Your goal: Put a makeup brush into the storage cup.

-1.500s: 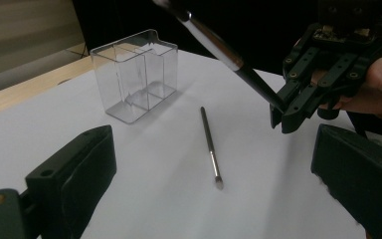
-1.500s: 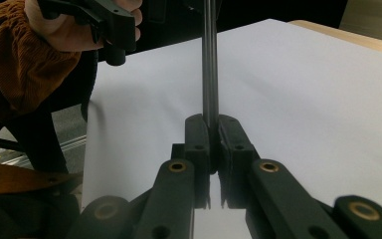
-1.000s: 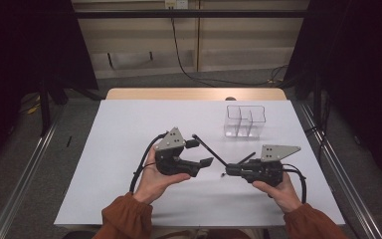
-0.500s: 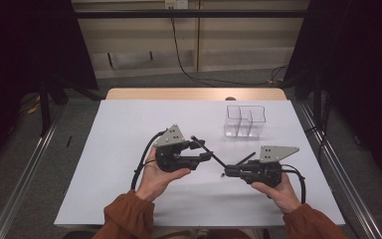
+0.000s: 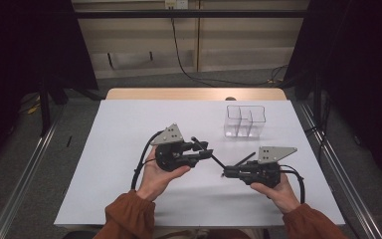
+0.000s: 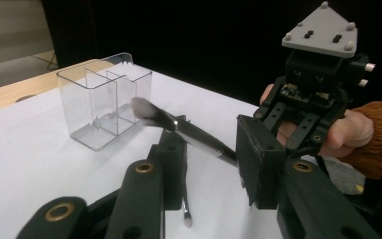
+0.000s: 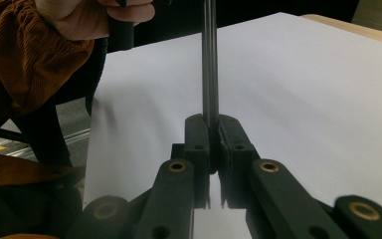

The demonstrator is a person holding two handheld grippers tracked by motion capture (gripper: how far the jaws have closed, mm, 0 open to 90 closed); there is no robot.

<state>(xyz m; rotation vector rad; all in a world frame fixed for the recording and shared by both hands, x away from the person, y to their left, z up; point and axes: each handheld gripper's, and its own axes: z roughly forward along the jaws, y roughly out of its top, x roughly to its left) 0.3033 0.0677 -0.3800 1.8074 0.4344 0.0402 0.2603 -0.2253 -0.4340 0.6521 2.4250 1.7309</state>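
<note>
High view, right hand-held gripper (image 5: 227, 174) clamped on brush (image 5: 214, 157); left hand-held gripper (image 5: 205, 151) closing round it, mid-table (image 5: 129, 124).

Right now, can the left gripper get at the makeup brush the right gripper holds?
Probably yes: the makeup brush lies between the jaws of the left gripper, which have just been closing; nothing blocks it. The right gripper clamps its handle.

White-topped table (image 5: 129, 149) — clear divided container (image 5: 244, 121) standing far right

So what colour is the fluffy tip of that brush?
The brush tip looks dark grey, best seen in the left gripper view.
</note>
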